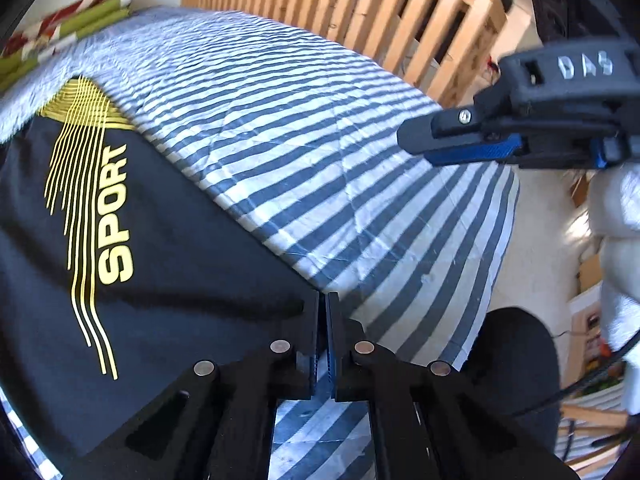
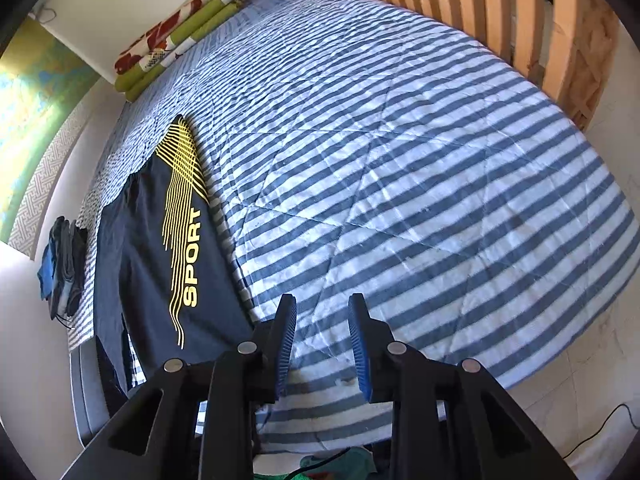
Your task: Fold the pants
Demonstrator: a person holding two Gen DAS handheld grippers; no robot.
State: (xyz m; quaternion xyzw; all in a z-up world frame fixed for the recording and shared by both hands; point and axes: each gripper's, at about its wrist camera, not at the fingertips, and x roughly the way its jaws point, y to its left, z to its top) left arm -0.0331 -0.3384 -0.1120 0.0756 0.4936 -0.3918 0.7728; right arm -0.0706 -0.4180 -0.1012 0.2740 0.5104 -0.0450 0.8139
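Note:
Dark navy pants [image 1: 168, 248] with yellow lines and the word SPORT lie flat on the striped bedcover [image 1: 320, 152]. My left gripper [image 1: 323, 300] is shut, its tips pinching the pants' near right corner. In the left wrist view the right gripper [image 1: 416, 142] hovers at the upper right, above the cover and away from the pants. In the right wrist view the pants [image 2: 152, 248] lie along the bed's left side, and the right gripper [image 2: 322, 308] stands open over bare cover just right of their near edge, nothing between its fingers.
A wooden slatted rail [image 2: 540, 20] borders the bed's far side. Rolled green and red fabric [image 2: 172, 36] lies at the far corner. A small stack of folded clothes [image 2: 62, 264] sits at the bed's left edge. Pale floor [image 2: 580, 392] lies to the right.

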